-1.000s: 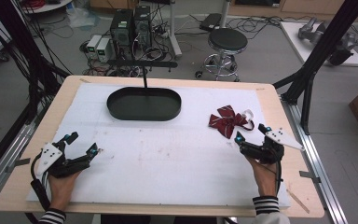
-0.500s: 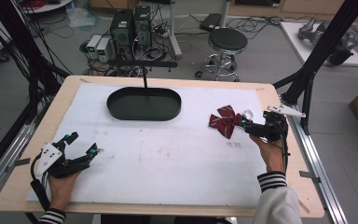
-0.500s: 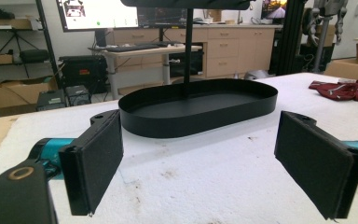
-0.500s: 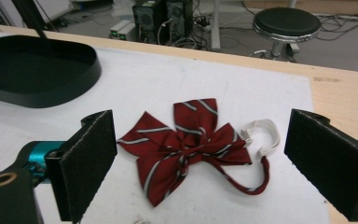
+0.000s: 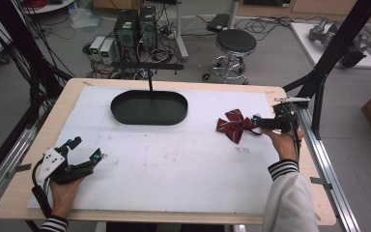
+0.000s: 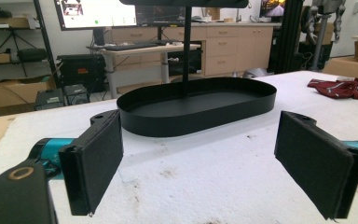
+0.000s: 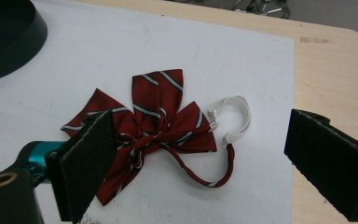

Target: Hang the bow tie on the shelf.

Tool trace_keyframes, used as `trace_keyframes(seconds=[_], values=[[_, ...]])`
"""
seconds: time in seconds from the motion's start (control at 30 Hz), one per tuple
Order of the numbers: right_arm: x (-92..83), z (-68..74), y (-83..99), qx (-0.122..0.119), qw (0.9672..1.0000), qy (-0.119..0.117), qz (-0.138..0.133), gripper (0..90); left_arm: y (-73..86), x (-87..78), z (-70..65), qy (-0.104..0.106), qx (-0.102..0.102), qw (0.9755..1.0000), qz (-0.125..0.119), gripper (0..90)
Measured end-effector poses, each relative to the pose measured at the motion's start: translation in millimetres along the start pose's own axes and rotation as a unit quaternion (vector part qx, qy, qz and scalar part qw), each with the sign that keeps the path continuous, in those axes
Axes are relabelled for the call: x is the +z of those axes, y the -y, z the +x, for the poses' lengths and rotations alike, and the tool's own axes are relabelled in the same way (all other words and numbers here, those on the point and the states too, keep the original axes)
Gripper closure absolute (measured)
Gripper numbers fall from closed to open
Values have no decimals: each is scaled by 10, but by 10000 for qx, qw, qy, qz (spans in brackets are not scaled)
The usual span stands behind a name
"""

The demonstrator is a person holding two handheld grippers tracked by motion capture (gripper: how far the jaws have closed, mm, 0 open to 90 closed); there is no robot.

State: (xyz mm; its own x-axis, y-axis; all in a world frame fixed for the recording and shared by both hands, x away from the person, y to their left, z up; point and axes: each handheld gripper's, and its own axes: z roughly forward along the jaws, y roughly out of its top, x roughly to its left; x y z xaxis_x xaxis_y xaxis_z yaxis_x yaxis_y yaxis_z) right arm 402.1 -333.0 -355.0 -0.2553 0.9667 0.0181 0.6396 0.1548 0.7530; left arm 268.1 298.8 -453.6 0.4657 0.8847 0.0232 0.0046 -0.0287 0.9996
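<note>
— Two grippers are shown; which step is judged to be in hand?

— An approach. The right gripper is held just beside the red striped bow tie, its jaws spread wide and nothing gripped. In the right gripper view the bow tie is framed between the two pads, its white strap loop lying toward the far pad.

— Where is the bow tie placed relative to the black oval tray?

— Near the tray, off its right end, flat on the white mat.

— And the left gripper?

— Well apart from the tray, toward the person; its jaws are likewise spread wide and empty, pointed at the tray.

— What is called for next?

— Probably the right jaws are to be lowered over the knot and closed, with the strap kept clear.
</note>
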Motion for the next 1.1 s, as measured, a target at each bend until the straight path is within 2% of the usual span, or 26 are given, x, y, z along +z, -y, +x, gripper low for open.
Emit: trace_keyframes(seconds=[0.03, 0.13, 0.17, 0.33, 0.4, 0.63, 0.77, 0.87, 0.97, 1.03, 1.1], values=[[10, -2, -27, -39, 10000, 53, -16, 83, 0, 0, 0, -2, 1, 10000, 3, 158], [44, -19, -97, 46, 9998, 189, 43, 108, 0, 0, -3, -8, 11, 10000, 2, 158], [73, -41, -127, 72, 9998, 159, 89, 144, -1, 1, -4, -2, 17, 10000, 0, 158], [152, -69, -144, 56, 9996, 142, 222, 144, 0, 3, -6, -7, 23, 10000, 1, 158], [217, -114, -128, 151, 9992, 154, 322, 153, -1, 5, -7, -2, 26, 10000, 18, 158], [324, -240, -107, 231, 9986, 189, 433, 177, -3, 10, -11, 6, 47, 10000, 36, 158], [405, -302, -99, 378, 9974, 223, 577, 181, -4, 12, -13, 4, 66, 10000, 51, 158], [451, -315, -149, 414, 9955, 326, 794, 195, -4, 12, -14, 0, 86, 9999, 57, 158], [477, -327, -173, 429, 9955, 411, 742, 230, -3, 11, -15, -6, 90, 9999, 48, 158], [514, -343, -158, 439, 9939, 485, 887, 238, -2, 10, -17, -10, 84, 10000, 35, 158], [580, -338, -131, 474, 9919, 422, 1104, 247, -3, 10, -15, -2, 92, 9999, 47, 158]])
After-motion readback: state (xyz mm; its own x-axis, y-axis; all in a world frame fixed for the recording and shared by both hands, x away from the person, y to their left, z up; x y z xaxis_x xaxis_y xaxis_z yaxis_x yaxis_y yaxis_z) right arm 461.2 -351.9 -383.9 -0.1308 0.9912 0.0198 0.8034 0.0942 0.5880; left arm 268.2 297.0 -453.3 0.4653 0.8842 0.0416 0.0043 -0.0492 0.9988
